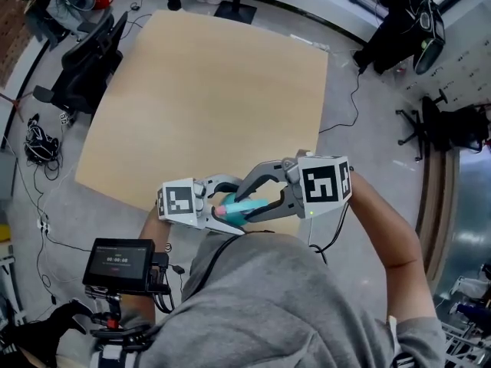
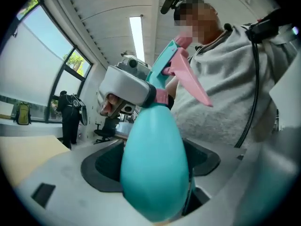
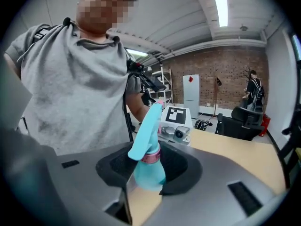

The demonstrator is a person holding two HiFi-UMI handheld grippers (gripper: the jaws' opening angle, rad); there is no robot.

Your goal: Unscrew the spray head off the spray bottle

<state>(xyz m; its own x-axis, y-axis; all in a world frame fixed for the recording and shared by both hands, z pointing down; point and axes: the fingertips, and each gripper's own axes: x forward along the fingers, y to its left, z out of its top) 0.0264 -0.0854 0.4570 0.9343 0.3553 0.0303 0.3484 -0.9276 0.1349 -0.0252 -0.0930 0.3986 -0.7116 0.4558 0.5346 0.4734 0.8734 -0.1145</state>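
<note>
Left hand-held gripper [image 2: 150, 166] clamps spray bottle [image 1: 253, 205], right hand-held gripper [image 3: 149, 167] clamps spray head [image 3: 146, 126]; bottle level.

spray bottle [image 1: 248, 205] lower centre | left gripper [image 1: 224, 206] left of it | right gripper [image 1: 247, 199] right of it | table [image 1: 207, 90] behind, upper centre

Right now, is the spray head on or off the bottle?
On: spray head sits joined to the bottle at its pink collar.
</note>
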